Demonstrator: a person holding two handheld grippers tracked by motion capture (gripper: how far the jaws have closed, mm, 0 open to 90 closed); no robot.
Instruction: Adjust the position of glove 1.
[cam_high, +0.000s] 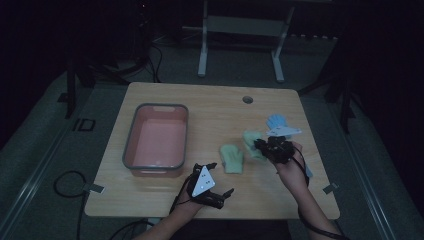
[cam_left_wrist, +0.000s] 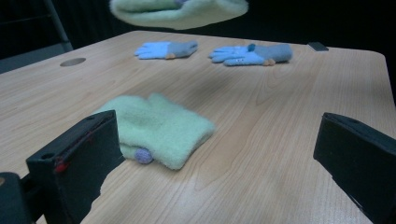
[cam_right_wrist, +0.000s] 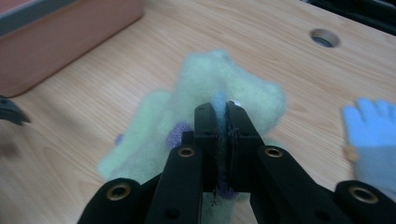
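We hold the left tool (cam_high: 214, 179) low near our body, with its jaws wide apart and nothing between them. Our right forearm reaches forward, and the right tool (cam_high: 262, 145) has its jaws pressed together, lifted above the surface (cam_high: 165, 200).

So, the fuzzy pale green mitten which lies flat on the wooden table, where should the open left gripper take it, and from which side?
Grip the fuzzy pale green mitten at its near cuff edge, by the small purple bobble. Come in low from the left gripper side, probably one jaw sliding under: it lies flat, and that thick folded edge faces the gripper.
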